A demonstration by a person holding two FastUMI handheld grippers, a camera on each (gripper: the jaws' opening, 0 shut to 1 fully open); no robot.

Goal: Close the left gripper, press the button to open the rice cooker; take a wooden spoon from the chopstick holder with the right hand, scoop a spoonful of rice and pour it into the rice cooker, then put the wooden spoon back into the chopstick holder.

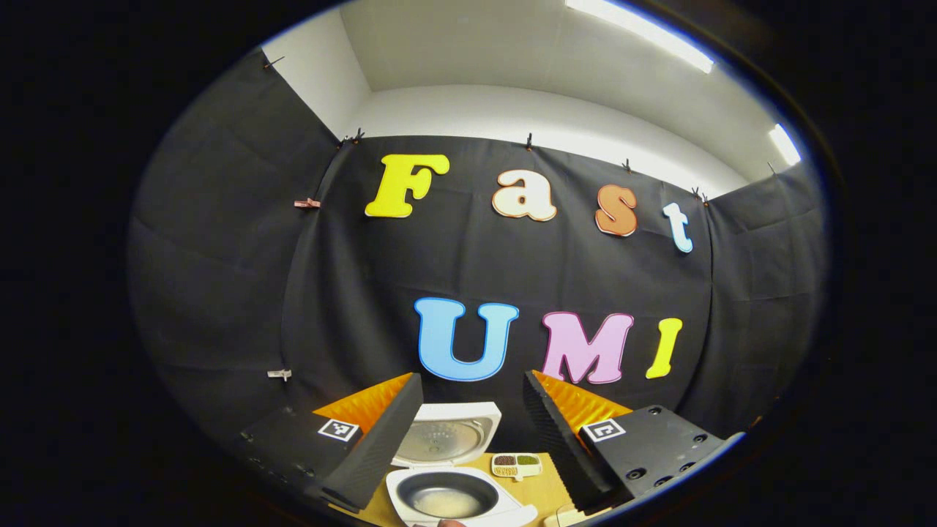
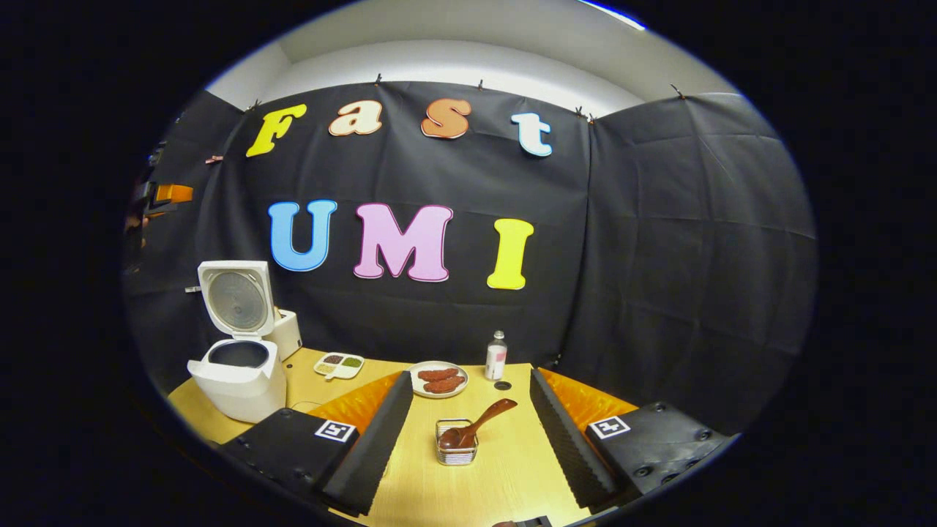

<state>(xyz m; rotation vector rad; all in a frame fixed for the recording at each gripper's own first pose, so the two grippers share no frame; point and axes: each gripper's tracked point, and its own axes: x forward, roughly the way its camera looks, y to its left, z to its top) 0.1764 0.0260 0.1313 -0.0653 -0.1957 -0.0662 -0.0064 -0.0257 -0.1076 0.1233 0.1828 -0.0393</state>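
Observation:
The white rice cooker (image 1: pixel 410 505) stands open right below my left gripper (image 1: pixel 473 379), its lid (image 1: pixel 448 439) tipped back and pale rice lying in the dark inner pot (image 1: pixel 446 502). My left gripper is open and holds nothing. In the right gripper view the cooker (image 2: pixel 238 384) sits at the table's left end with its lid (image 2: pixel 236 298) upright. A wooden spoon (image 2: pixel 483 421) rests bowl-down in the small wire chopstick holder (image 2: pixel 455 450), its handle leaning up to the right. My right gripper (image 2: pixel 471 375) is open, behind and above the holder, touching nothing.
On the wooden table (image 2: pixel 512 468) are a divided dish of grains (image 2: pixel 339 364), a plate of reddish-brown food (image 2: pixel 439 380), a small bottle (image 2: pixel 496 356) and a white box (image 2: pixel 287 333) behind the cooker. The other gripper (image 2: pixel 162 195) shows at the far left.

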